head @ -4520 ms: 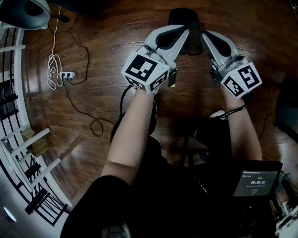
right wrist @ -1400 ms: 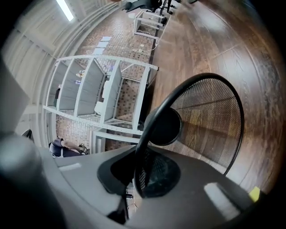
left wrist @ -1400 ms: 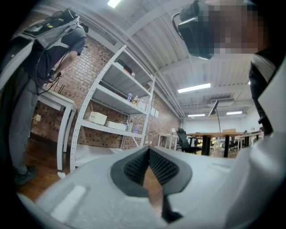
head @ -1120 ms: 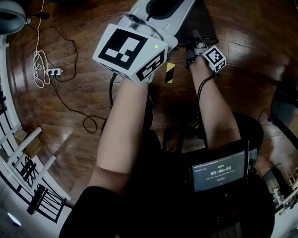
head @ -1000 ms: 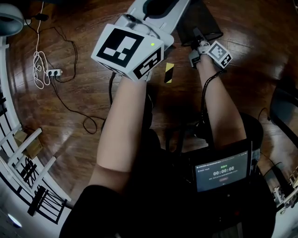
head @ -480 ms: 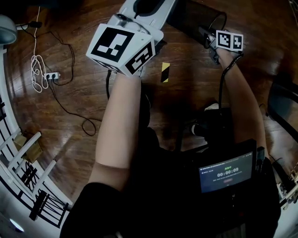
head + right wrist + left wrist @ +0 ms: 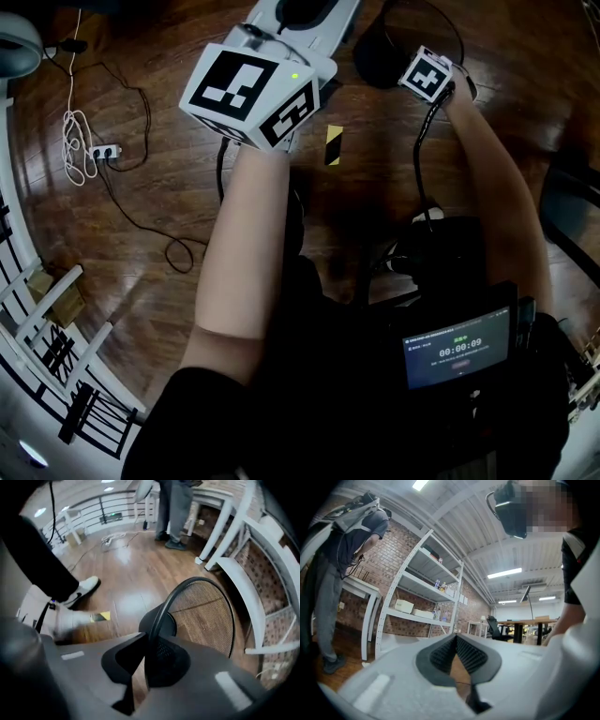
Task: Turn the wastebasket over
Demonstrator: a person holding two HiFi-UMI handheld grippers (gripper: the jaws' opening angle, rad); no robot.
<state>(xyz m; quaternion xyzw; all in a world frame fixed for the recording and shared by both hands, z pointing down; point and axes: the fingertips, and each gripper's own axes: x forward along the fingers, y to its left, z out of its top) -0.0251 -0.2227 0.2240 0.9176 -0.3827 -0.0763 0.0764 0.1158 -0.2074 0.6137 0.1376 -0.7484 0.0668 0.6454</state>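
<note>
The black mesh wastebasket [image 7: 377, 54] stands at the top of the head view with its mouth turned upward. In the right gripper view I look down into the wastebasket [image 7: 206, 616], past its round rim to its dark bottom. My right gripper [image 7: 429, 75] points straight down over the near rim. The thin rim runs between the pads of the right gripper [image 7: 147, 641], which still touch it while the jaws are opening. My left gripper [image 7: 305, 9] is held level, well above the floor and left of the basket. The pads of the left gripper [image 7: 456, 638] meet with nothing between them.
A yellow-and-black tape mark [image 7: 332, 145] lies on the wood floor near the basket. A power strip with cables [image 7: 103, 150] is at the left, beside white railings [image 7: 37, 309]. A white shelf frame [image 7: 243, 573] stands right behind the basket. Another person [image 7: 173, 513] stands further off.
My right hand has rolled over and shifted right, swinging the wastebasket round so that its mouth now faces up. The left gripper has stayed where it was.
</note>
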